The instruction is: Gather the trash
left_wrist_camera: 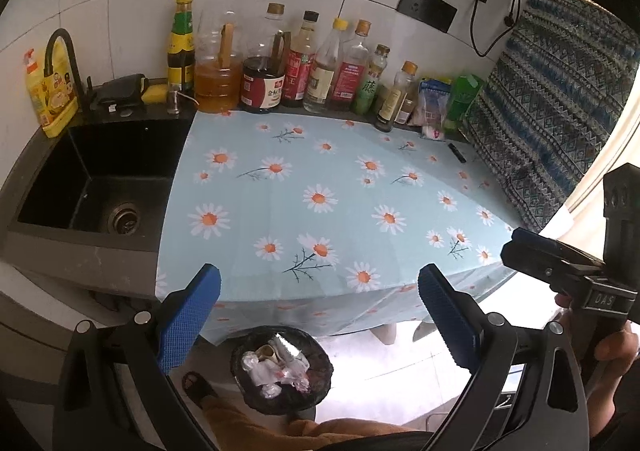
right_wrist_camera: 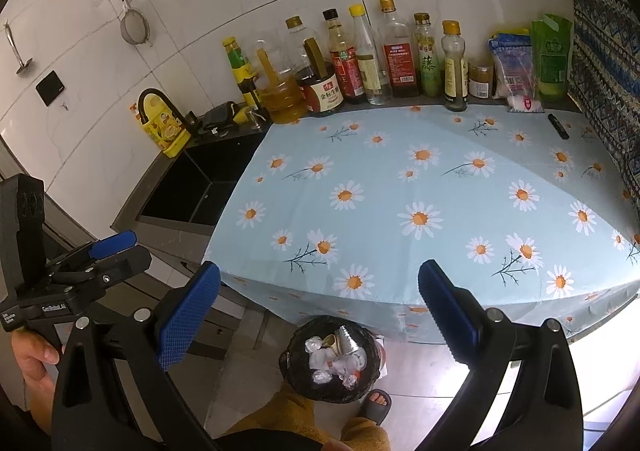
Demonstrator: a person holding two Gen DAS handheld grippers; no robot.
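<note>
Both of your grippers stand with jaws fully spread and nothing between the blue pads. Your left gripper [left_wrist_camera: 319, 315] and your right gripper [right_wrist_camera: 319, 311] hang side by side above the front edge of the counter, angled downward. Each camera catches the other tool at its frame edge, with your hand [right_wrist_camera: 34, 361] on the grip.

Below and between the fingers of each gripper sits the trash bin [left_wrist_camera: 282, 369], on the floor just in front of the counter and close to your sandalled feet. Its black liner holds crumpled white wrappers with red print, a brown scrap and 1 clear plastic cup [right_wrist_camera: 347, 339].

Beyond the pads, the daisy-print tablecloth [left_wrist_camera: 320, 187] is bare except for 1 small black stick-like object [right_wrist_camera: 558, 126] near the far right corner. A row of sauce bottles [left_wrist_camera: 312, 67] and packets lines the tiled wall. The black sink [left_wrist_camera: 100, 179] lies left of the cloth; a patterned fabric [left_wrist_camera: 552, 103] hangs on the right.
</note>
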